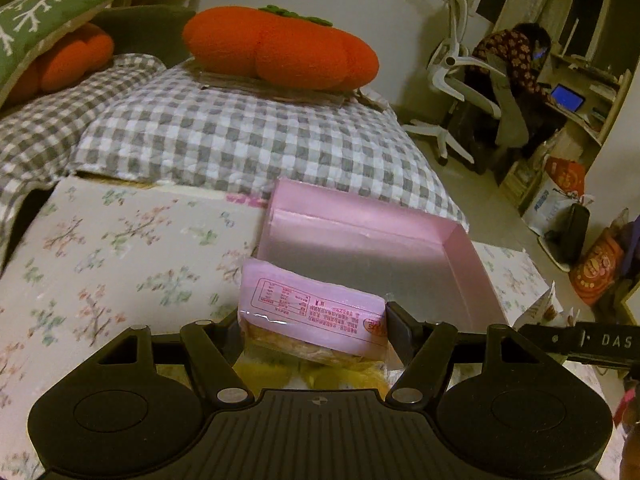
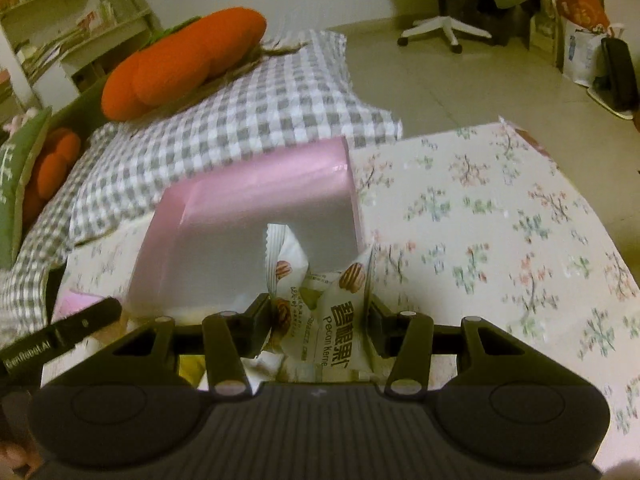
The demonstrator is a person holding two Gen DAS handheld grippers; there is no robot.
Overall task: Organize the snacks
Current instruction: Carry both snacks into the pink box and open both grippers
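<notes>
Floral tabletop [image 2: 500, 220], "Pecan Kernel" packets [image 2: 340, 320]

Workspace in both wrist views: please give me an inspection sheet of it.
Surface: floral cloth, bare where seen.
Job's things: pink box, open and empty; pink snack pack; pecan packets.
Clutter: nothing seen.
Grippers: left gripper shut on the pink snack pack; right gripper shut on the pecan packets.
Cables: nothing seen.
Surroundings: checked bedding, orange cushion, office chair, a person at a desk.
</notes>
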